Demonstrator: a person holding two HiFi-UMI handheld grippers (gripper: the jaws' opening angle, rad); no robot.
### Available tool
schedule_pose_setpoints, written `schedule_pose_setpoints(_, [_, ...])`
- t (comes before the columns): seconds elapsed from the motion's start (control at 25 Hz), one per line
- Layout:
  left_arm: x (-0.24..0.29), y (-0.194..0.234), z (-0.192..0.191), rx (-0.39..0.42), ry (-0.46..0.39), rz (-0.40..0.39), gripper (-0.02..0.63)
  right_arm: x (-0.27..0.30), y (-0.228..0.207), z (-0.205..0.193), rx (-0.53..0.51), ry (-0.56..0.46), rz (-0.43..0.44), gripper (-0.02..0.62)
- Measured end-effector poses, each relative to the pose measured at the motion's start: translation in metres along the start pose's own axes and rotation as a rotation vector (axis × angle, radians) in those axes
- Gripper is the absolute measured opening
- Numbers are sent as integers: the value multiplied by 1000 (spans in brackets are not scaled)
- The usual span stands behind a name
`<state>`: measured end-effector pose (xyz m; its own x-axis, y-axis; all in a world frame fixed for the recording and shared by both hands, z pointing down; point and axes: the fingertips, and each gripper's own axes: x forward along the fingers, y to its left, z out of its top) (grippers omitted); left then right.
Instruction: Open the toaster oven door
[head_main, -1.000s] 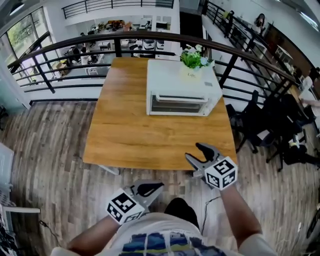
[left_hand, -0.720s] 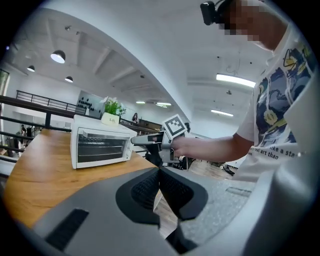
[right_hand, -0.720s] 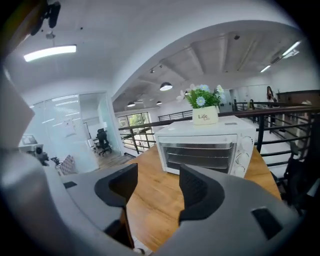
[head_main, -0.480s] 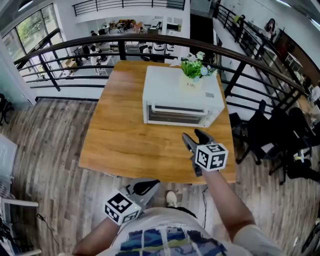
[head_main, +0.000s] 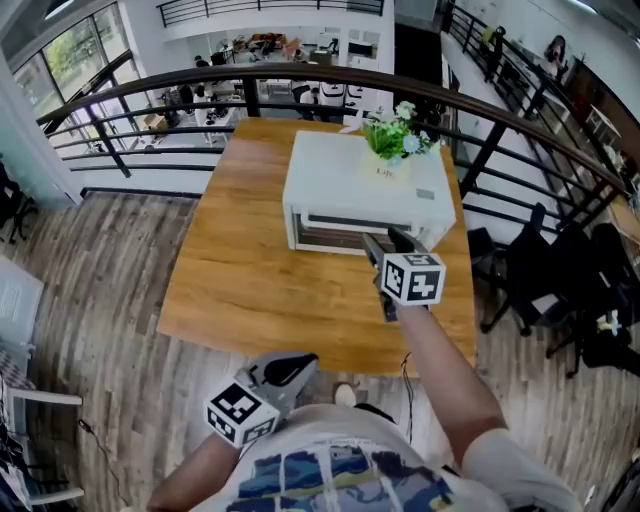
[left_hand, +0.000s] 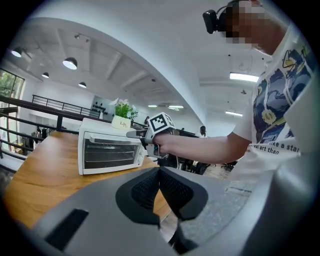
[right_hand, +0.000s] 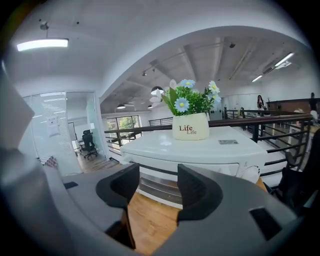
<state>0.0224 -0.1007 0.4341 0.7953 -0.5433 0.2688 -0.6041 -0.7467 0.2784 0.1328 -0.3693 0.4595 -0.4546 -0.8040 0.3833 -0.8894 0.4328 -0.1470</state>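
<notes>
A white toaster oven (head_main: 365, 190) stands at the far side of the wooden table (head_main: 250, 280), its glass door (head_main: 335, 233) closed. My right gripper (head_main: 385, 240) hovers just in front of the door's right half, open. Its jaws have just been closing slightly, and nothing is between them. In the right gripper view the oven (right_hand: 200, 152) fills the space beyond the open right gripper (right_hand: 158, 187), a short way off. My left gripper (head_main: 293, 366) hangs low by my body, off the table's near edge, shut and empty. In the left gripper view the pads of the left gripper (left_hand: 159, 174) meet.
A cream flower pot (head_main: 392, 165) with greenery sits on the oven's top. A dark railing (head_main: 200, 85) curves behind the table. Black office chairs (head_main: 545, 270) stand to the right. The floor (head_main: 90, 300) to the left is wood plank.
My right gripper has travelled from the table's near edge forward across the table to the oven's front. The left gripper stays low near my body and has shifted slightly.
</notes>
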Motion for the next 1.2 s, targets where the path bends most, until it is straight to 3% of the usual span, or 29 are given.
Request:
schedule_pose_setpoints(0.52, [-23, 33, 4, 8, -6, 59, 2, 46, -25, 0, 34, 30, -161, 216])
schedule_pose_setpoints(1.2, [-42, 46, -1, -3, 0, 49, 2, 50, -26, -3, 52, 59, -218, 215])
